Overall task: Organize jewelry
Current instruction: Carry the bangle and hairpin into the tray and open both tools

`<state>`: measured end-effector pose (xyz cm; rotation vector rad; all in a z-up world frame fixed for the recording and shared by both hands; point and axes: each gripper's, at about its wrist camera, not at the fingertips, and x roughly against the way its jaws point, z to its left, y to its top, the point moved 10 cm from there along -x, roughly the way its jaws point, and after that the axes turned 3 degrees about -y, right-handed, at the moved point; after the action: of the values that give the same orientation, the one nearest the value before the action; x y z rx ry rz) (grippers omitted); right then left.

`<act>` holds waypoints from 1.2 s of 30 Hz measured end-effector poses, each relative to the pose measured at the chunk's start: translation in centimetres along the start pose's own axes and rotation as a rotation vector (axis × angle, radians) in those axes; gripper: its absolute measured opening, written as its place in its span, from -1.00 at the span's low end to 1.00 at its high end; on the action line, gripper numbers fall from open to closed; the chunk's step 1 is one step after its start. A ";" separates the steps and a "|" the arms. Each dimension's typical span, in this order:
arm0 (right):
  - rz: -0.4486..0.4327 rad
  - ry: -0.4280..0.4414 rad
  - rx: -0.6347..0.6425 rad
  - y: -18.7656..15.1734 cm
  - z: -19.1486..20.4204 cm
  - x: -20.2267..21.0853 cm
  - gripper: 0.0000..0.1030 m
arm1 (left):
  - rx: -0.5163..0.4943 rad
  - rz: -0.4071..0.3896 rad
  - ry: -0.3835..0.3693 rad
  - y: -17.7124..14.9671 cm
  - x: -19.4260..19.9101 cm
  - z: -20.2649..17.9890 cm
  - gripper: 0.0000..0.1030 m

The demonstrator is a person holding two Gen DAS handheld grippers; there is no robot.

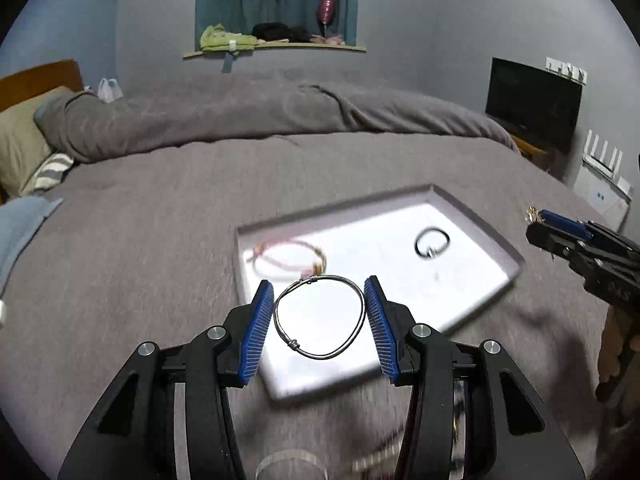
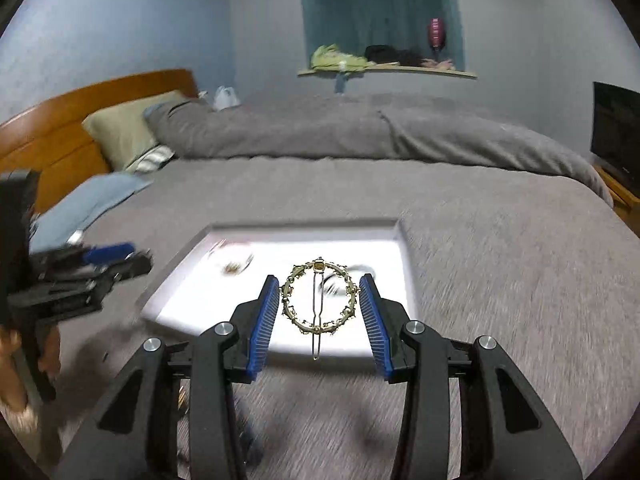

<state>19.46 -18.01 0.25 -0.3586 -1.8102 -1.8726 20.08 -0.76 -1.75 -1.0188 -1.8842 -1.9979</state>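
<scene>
Two pieces in transit: left claw [image 1: 319, 312] grips wire bangle [image 1: 320, 316], right claw [image 2: 319, 306] gold hoop barrette [image 2: 319, 304]; next, lower both into white tray [image 1: 476, 216].

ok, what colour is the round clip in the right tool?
Gold, with a silver pin across it. Right wrist view shows it best.

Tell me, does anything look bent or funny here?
Yes. The wire bangle between the left gripper's fingers is squashed out of round, more egg-shaped than a circle. The gold ring clip in the right gripper looks round. The pieces in the tray are too blurred to judge.
</scene>
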 end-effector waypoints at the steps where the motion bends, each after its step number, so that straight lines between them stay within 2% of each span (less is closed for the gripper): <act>1: 0.005 -0.007 -0.001 0.3 -0.4 -0.9 -0.19 | 0.003 0.003 0.000 0.3 -0.7 0.1 -0.06; 4: 0.043 -0.013 -0.004 0.0 -1.2 -3.5 -0.19 | 0.011 0.030 -0.002 0.8 -3.1 0.4 -0.06; 9: 0.131 -0.003 -0.012 -2.5 -1.9 -6.3 -0.19 | 0.010 0.111 -0.012 -1.6 -6.2 0.8 -0.06; 14: 0.200 0.027 0.008 -3.4 -1.1 -7.9 -0.19 | 0.007 0.161 -0.016 -3.4 -7.4 1.0 -0.06; 18: 0.249 0.024 0.020 -4.2 -0.7 -8.8 -0.19 | 0.004 0.168 -0.014 -3.6 -7.7 1.1 -0.06; 28: 0.285 -0.037 0.103 -5.6 -0.3 -9.4 -0.19 | -0.037 0.188 -0.013 -4.5 -8.6 0.1 -0.05; 36: 0.292 -0.041 0.103 -5.6 -0.3 -9.7 -0.19 | -0.038 0.188 -0.016 -4.6 -8.8 0.1 -0.05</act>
<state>24.71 -16.73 -9.55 -0.5929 -1.7647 -1.5767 23.89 -2.55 -10.73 -1.1777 -1.6939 -1.9304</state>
